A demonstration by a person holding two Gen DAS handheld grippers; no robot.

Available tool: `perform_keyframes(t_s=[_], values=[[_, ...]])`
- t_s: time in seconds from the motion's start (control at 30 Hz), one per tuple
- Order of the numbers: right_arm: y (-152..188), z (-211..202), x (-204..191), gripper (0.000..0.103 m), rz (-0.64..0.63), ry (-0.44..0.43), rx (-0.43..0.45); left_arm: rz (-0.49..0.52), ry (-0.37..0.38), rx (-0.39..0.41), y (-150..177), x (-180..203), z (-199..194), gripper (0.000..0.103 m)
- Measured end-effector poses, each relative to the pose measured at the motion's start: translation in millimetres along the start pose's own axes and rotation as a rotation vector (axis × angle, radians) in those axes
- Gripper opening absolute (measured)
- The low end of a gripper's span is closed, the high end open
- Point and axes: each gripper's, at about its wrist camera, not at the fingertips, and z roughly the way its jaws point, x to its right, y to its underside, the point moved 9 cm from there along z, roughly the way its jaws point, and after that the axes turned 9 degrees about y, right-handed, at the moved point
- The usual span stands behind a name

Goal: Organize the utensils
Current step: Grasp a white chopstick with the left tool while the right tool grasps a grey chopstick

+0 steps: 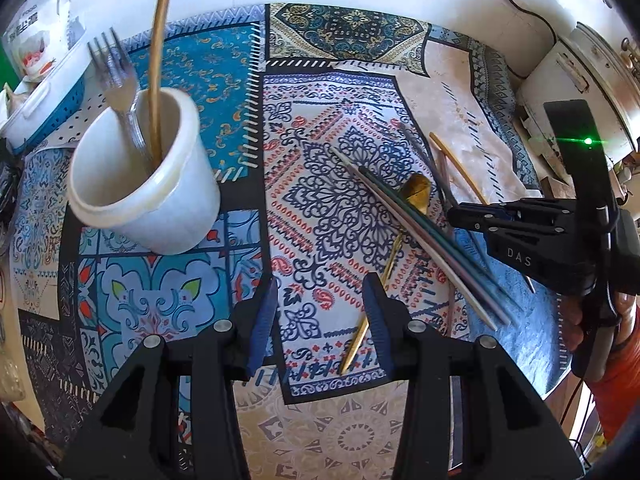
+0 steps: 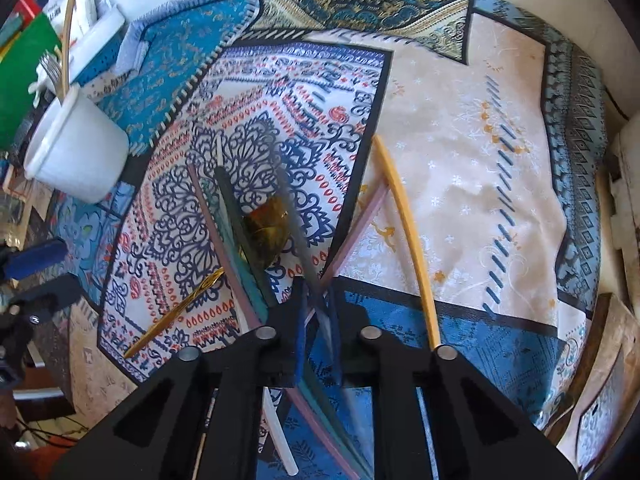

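Right wrist view: the right gripper (image 2: pixel 318 312) has its fingers closed on a grey chopstick (image 2: pixel 294 220). The left gripper (image 1: pixel 324 320) hangs half open, empty. A fork (image 1: pixel 116 76) already stands in the white cup (image 1: pixel 160 216). Crossed chopsticks and a gold spoon (image 1: pixel 414 190) still lie on the bench (image 1: pixel 340 440).

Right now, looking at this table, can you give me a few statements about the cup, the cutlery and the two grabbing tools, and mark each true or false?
1. The white cup holds a fork. True.
2. The gold spoon stands in the cup. False: it lies on the patterned cloth among the chopsticks.
3. The right gripper has its fingers closed at the crossing chopsticks. True.
4. The left gripper grips a chopstick. False: its fingers are apart with nothing between them.
5. The cup lies tipped over. False: it is upright.
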Motion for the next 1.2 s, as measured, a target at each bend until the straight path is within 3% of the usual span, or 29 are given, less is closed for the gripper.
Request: perform_keyframes(t_s=[0.33,0.53,0.57,0.6,0.87,1.2], values=[[16.8,-30.6,30.5,0.005,0.141,-0.024,0.046,0.016,0.098,-0.054,-20.1,35.4,30.6,0.042],[30.9,-40.7,44.0,0.005,0.195,-0.021,0.059,0.034,0.153,-0.131,-15.4,59.1,57.1,0.020],[33.4,-41.9,45.8,0.005,0.204,-0.024,0.058,0.037,0.151,-0.143,-12.8,61.1,60.6,0.011],[36.4,-43.3,47.6,0.005,0.212,-0.027,0.058,0.041,0.148,-0.159,-9.8,63.0,65.0,0.008],[46.7,-55.5,53.7,0.006,0.241,-0.031,0.069,0.005,0.145,-0.191,-3.7,66.8,81.0,0.009],[48.1,-65.9,53.7,0.006,0.256,-0.051,0.095,0.038,0.035,-0.143,-21.0,75.3,90.4,0.008]])
